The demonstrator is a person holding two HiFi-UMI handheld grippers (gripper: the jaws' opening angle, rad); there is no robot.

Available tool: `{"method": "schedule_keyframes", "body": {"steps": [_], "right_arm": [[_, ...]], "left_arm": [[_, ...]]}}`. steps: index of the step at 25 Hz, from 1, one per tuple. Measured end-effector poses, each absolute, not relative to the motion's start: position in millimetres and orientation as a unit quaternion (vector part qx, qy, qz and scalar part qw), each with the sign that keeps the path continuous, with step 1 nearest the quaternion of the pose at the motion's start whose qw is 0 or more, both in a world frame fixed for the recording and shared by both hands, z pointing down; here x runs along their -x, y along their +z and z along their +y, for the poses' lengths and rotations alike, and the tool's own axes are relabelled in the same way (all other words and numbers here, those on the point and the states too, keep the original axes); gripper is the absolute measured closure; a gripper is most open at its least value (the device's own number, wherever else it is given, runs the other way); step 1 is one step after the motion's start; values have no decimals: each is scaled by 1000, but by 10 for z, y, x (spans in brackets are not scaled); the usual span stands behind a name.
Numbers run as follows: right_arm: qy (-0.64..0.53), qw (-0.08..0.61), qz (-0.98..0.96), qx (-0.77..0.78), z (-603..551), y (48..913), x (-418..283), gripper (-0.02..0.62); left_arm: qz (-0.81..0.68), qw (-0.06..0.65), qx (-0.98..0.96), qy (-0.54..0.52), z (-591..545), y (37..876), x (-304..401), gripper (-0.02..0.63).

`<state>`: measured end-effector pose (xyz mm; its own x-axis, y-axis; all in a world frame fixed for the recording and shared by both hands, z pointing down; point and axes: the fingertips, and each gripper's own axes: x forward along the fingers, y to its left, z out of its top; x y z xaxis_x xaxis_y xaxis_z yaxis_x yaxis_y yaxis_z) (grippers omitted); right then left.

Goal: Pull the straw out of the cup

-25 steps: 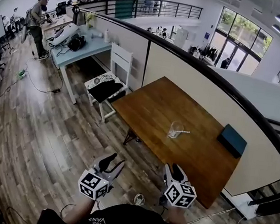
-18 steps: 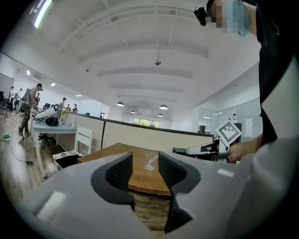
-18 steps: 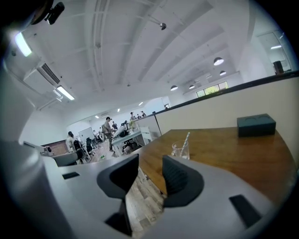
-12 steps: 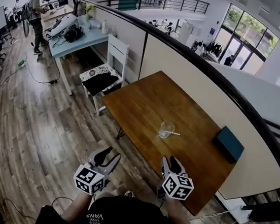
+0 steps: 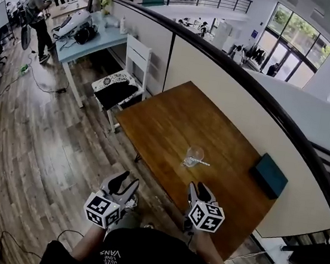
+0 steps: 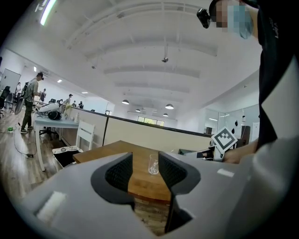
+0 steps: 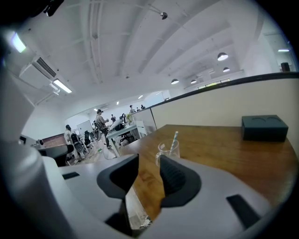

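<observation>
Straw (image 7: 174, 139) stands tilted in the seemingly glass cup (image 5: 194, 156); left gripper (image 5: 127, 181) and right gripper (image 5: 199, 189) both gape empty.

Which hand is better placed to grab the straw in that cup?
Likely the right. The right tongs are nearer the cup, and the straw leans out toward that side. The left tongs hang over the floor, farther off. Both are open.

In the right gripper view, the fingers (image 7: 180, 179) of the right gripper (image 7: 149, 164) hide the base of the cup (image 7: 168, 150) and the lower end of the straw (image 7: 174, 139). In the left gripper view the cup is too small to show the straw. In the head view the right gripper covers part of the near edge of the tabletop (image 5: 172, 123).
</observation>
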<state>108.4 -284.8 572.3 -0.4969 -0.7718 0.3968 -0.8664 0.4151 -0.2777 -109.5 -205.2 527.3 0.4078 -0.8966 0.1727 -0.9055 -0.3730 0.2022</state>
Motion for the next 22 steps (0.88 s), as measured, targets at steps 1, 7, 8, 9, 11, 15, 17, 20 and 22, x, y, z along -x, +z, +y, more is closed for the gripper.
{"method": "schedule_keyframes", "body": {"steps": [1,7,8,9,11,15,17,20,22], "right_arm": [[228,104,-833,-493,-2881,5736,-1077,448],[231,107,-818,-517,-3165,5788,-1002,448],[232,107,-814,-522,-3210,5809,-993,448],[233,106,-810,-527,-3257,5834,-991,449],[235,104,-801,-541,-3356,5882,-1000,449],[236,106,-780,-570,-3544,5984,-1037,457],[236,106,-770,-583,-3644,6035,-1056,464],[241,105,-756,-599,-3775,6100,-1090,471],[242,107,-748,-609,-3856,6139,-1119,472]], "left_arm": [[-542,134,-829,16,-2098,5276,1104,448],[-520,138,-843,19,-2473,5254,1173,448],[-515,139,-845,21,-2533,5265,1192,448],[-511,140,-848,22,-2591,5273,1207,448],[-503,141,-853,25,-2707,5285,1233,448],[-486,148,-861,34,-2927,5308,1305,448],[-479,148,-864,38,-3030,5317,1341,448],[-471,150,-868,44,-3144,5341,1378,448],[-468,153,-869,46,-3205,5361,1400,448]]}}
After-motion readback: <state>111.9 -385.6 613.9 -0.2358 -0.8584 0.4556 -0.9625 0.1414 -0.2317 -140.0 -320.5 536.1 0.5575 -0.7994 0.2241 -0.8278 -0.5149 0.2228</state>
